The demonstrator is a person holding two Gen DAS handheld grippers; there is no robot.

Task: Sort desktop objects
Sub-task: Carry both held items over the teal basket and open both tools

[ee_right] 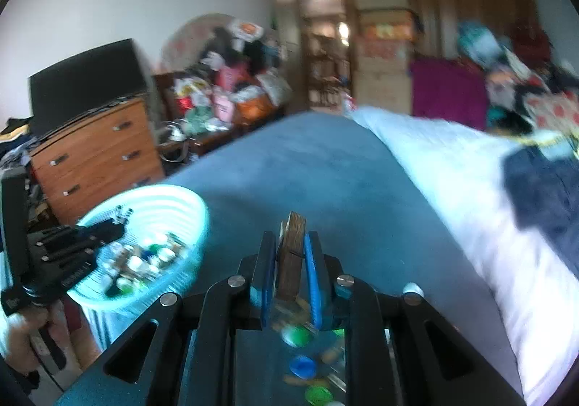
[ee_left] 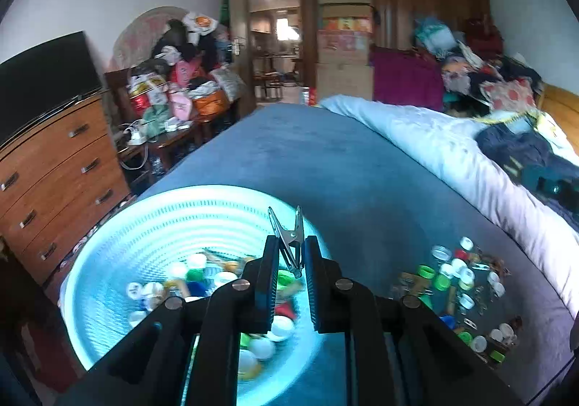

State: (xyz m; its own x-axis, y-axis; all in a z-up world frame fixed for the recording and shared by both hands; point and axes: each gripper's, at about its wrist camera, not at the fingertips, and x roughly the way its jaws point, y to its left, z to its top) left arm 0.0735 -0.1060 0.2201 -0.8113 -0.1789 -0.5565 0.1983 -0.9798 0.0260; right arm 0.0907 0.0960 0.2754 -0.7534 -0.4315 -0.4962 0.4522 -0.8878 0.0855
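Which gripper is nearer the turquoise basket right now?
Left. The left gripper, holding a metal clip, is over the turquoise basket; the right gripper, holding a wooden clothespin, is off beside it.

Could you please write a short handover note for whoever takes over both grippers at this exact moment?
Left gripper: shut on a metal clip, held above the light blue basket.
Right gripper: shut on a wooden clothespin, over the blue bed cover.
Done: the basket already holds many bottle caps and small items.
Left: drop both held pieces, then clear the pile of caps and clips on the cover to the basket's right.
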